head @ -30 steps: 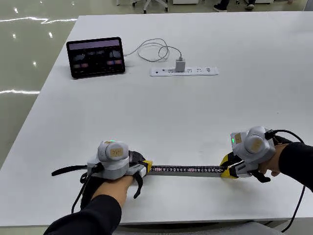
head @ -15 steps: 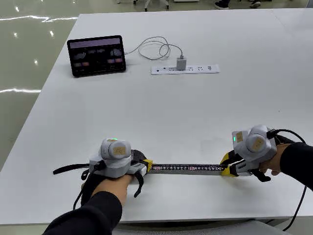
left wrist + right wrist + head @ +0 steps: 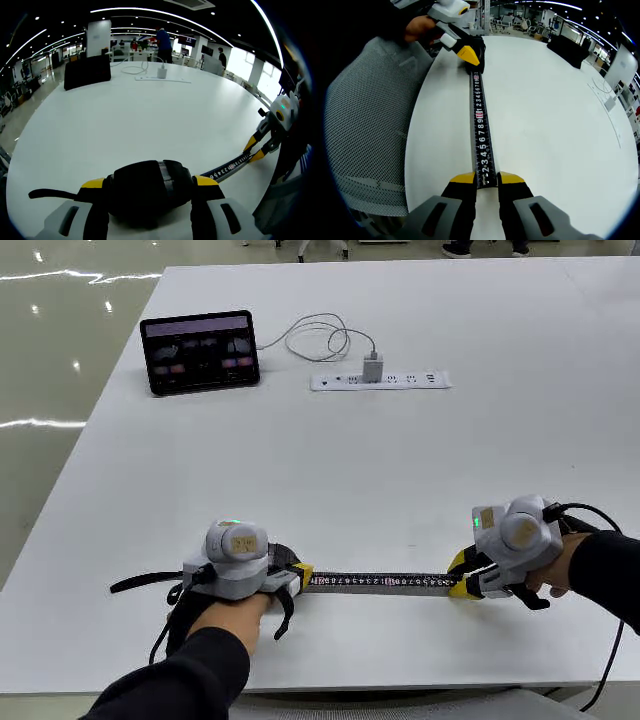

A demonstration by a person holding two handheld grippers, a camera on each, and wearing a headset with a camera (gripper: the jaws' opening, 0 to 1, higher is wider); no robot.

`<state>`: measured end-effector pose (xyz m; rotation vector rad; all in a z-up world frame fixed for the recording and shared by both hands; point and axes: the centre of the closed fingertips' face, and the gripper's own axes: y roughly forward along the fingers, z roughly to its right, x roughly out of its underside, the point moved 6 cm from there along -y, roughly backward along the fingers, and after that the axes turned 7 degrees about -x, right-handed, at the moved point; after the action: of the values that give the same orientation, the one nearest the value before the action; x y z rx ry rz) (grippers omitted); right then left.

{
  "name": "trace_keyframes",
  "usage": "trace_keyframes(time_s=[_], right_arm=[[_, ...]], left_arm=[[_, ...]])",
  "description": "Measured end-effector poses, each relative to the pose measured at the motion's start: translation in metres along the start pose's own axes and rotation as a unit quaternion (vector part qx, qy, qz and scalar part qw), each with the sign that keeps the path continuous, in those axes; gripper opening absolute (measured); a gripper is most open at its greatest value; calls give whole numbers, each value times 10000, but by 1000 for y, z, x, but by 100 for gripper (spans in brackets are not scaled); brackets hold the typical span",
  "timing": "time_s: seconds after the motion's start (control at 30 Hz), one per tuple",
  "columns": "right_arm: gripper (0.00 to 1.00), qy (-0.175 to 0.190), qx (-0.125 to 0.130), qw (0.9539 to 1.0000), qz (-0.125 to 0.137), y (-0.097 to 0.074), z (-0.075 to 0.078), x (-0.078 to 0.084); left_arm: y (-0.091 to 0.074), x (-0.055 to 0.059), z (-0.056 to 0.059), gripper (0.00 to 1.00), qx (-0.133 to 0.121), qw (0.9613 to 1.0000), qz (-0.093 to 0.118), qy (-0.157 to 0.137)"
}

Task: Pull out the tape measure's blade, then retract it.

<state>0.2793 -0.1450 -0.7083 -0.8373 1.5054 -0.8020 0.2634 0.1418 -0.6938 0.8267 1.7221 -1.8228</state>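
Tape measure case sits clamped between L gripper jaws, blade tip pinched between narrow R gripper jaws; span approx. same vs 1 s ago, so retract barely begun.

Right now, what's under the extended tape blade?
Bare white table lies under the blade. Its tip is hidden between the jaws of the right gripper; the left gripper holds the case.

The right gripper pinches the blade by its near end; it runs straight over the white table to the far tape measure case in the left gripper.
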Motion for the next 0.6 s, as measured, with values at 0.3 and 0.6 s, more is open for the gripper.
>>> trace_keyframes(time_s=[0.3,0.6], right_arm=[[12,0,19,10000,22,2,2,-3],[12,-32,36,10000,52,3,2,-9]], left_arm=[[0,0,0,62,3,10000,1,-9],[0,0,1,62,9,10000,3,-16]])
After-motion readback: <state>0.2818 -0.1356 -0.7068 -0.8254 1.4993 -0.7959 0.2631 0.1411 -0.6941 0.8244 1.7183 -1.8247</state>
